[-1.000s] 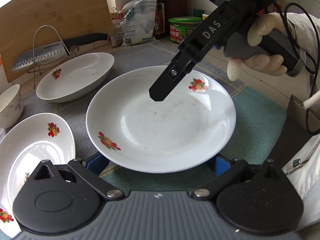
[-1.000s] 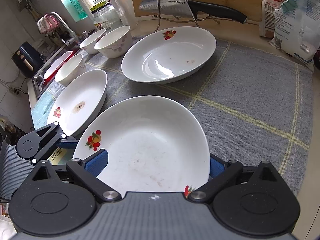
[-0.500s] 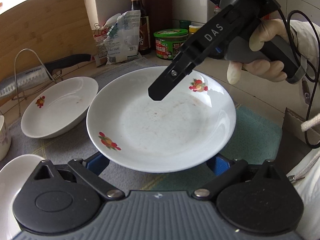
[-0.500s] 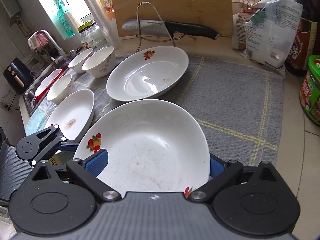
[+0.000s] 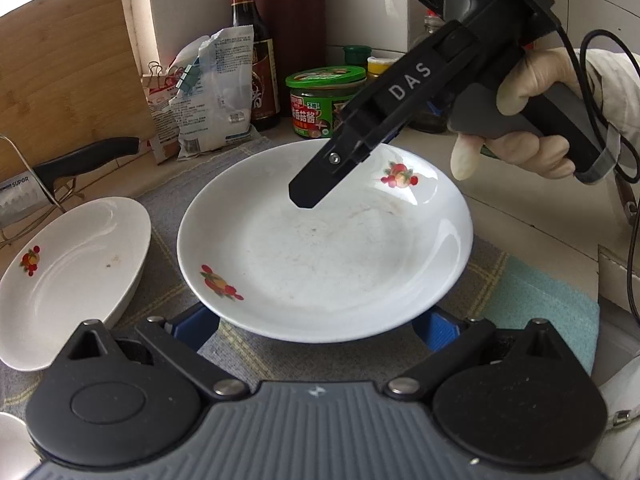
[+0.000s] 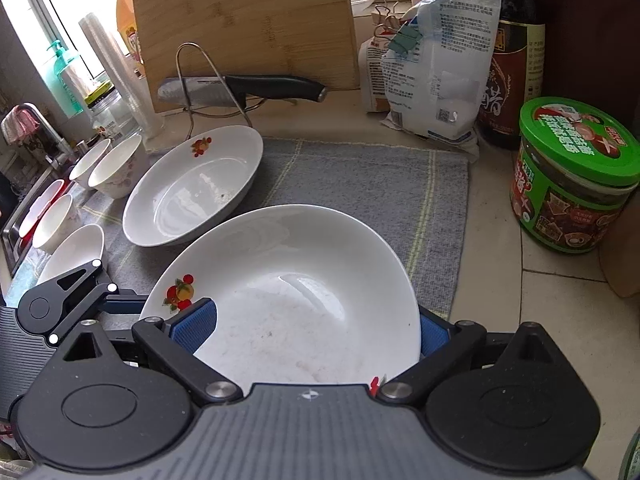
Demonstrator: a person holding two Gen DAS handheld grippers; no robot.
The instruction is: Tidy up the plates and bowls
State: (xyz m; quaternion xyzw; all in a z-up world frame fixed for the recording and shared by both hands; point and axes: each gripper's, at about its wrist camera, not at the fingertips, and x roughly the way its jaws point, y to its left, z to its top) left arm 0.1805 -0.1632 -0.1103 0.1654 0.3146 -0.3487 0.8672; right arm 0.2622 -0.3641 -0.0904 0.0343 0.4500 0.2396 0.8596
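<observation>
Both grippers carry one round white ceramic plate with red fruit decals (image 5: 324,248), lifted above the grey checked cloth mat (image 6: 360,184). The left gripper (image 5: 316,330) has its blue-padded fingers (image 5: 434,334) at the near rim; they look clamped on it, though the contact is hidden under the plate. The right gripper (image 6: 316,330) pinches the opposite rim, one blue pad (image 6: 194,326) over the inner face. The right gripper's black body (image 5: 360,136) hangs over the plate, a gloved hand (image 5: 532,120) on its handle. Risks: the glazed rim is slick and greasy-looking, so a small twist between the two grips could slide it out; uneven pulling could tip the plate. The oval white deep dish (image 6: 192,188) sits just beside, so setting down carelessly may clink rims or chip. The green-lidded sauce jar (image 6: 576,176), dark soy bottle (image 5: 256,60) and clipped plastic bag (image 6: 436,64) crowd the right edge and could be knocked. The small white bowls (image 6: 116,168) near the sink are well apart.
</observation>
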